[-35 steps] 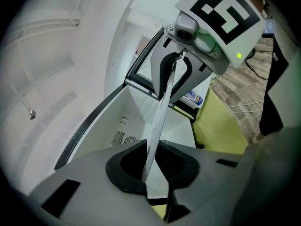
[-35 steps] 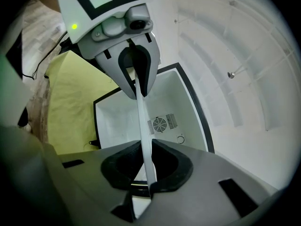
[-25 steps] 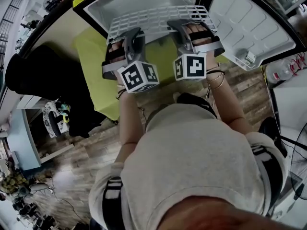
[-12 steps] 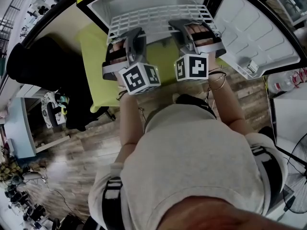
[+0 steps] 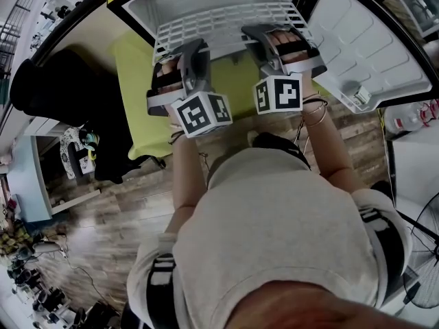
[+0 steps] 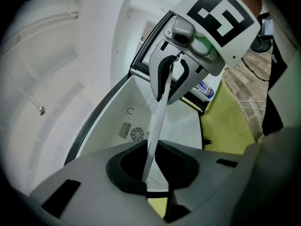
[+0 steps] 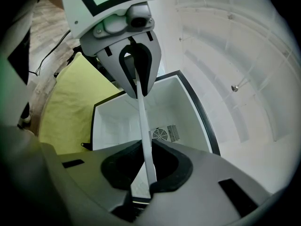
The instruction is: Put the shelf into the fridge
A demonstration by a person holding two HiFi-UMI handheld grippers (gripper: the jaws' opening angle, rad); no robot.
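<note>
A white wire shelf point(image 5: 226, 20) lies level at the mouth of the open fridge point(image 5: 144, 5), with its far edge over the white interior. My left gripper point(image 5: 186, 50) is shut on the shelf's near edge at the left, and my right gripper point(image 5: 266, 38) is shut on it at the right. In the left gripper view the shelf point(image 6: 160, 112) runs edge-on as a thin white strip from my left gripper point(image 6: 151, 161) to the other gripper point(image 6: 188, 60). The right gripper view mirrors this: the shelf point(image 7: 142, 117) passes between the jaws of my right gripper point(image 7: 143, 168).
The fridge door point(image 5: 363, 40) stands open at the right. A yellow-green mat point(image 5: 137, 94) covers the wooden floor before the fridge. A black bulky object point(image 5: 62, 101) sits at the left. Bottles point(image 5: 405, 118) and a fan point(image 5: 422, 252) are at the right.
The head view has drifted slightly, so the fridge sits a little higher in the picture. Both grippers keep their hold on the shelf in about the same place.
</note>
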